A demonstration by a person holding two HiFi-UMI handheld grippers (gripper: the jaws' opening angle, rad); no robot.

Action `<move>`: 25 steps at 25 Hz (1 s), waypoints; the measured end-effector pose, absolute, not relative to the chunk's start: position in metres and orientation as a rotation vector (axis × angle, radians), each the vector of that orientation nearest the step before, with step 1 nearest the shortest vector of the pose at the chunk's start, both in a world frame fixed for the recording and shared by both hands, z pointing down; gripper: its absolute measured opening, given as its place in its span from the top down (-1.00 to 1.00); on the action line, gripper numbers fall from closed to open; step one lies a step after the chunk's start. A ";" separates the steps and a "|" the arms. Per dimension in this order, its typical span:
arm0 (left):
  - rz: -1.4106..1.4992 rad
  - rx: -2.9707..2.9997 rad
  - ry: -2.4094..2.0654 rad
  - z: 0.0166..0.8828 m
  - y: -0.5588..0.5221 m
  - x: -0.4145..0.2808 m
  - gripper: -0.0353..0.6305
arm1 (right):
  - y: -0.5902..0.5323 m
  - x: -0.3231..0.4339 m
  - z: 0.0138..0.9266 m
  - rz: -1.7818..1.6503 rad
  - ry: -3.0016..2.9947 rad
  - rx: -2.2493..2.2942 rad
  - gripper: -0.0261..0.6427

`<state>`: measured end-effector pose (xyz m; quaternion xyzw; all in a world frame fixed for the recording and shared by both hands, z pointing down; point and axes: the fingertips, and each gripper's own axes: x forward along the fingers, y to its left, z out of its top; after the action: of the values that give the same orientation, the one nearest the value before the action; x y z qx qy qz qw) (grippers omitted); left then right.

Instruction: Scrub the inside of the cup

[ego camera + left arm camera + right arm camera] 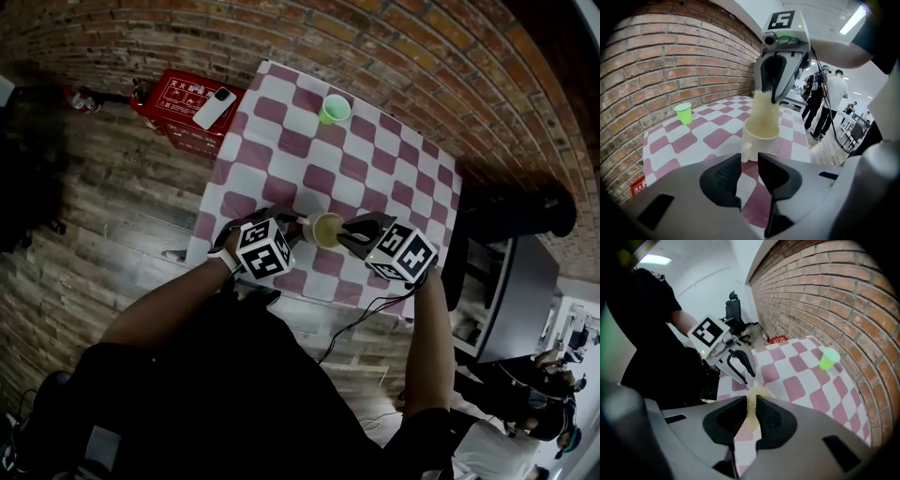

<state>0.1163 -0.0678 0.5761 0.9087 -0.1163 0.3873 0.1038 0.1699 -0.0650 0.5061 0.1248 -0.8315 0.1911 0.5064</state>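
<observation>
While the sponge [765, 110] dips into the cup [328, 229], scrubbing looks under way.
The cup stands near the front edge of the checked table [309, 141], between both grippers. The right gripper [750, 401] has its jaws clamped narrow on the pale sponge. The left gripper [749, 161] has its jaws nearly together at the cup's handle [746, 151], seemingly pinching it. Next, the sponge likely needs twisting against the inner wall while the cup is steadied.

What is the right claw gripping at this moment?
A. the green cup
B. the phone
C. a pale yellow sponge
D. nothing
C: the right claw is closed on the pale yellow sponge, whose far end dips into the cream cup.
</observation>
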 end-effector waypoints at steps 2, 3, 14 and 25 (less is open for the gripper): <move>1.145 2.681 -0.344 0.576 -0.068 0.116 0.53 | -0.064 0.167 0.530 0.397 -1.935 0.316 0.71; 1.147 2.681 -0.345 0.577 -0.068 0.116 0.53 | -0.063 0.164 0.542 0.370 -1.902 0.324 0.71; 1.150 2.694 -0.326 0.573 -0.069 0.124 0.53 | -0.067 0.152 0.546 0.667 -1.977 0.482 0.71; 1.150 2.694 -0.316 0.575 -0.066 0.127 0.53 | -0.074 0.181 0.457 0.718 -2.123 0.890 0.71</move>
<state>0.1271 -0.0661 0.5749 0.9100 -0.1066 0.3886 0.0975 0.1812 -0.0740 0.4572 0.3448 -0.8224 0.2781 0.3569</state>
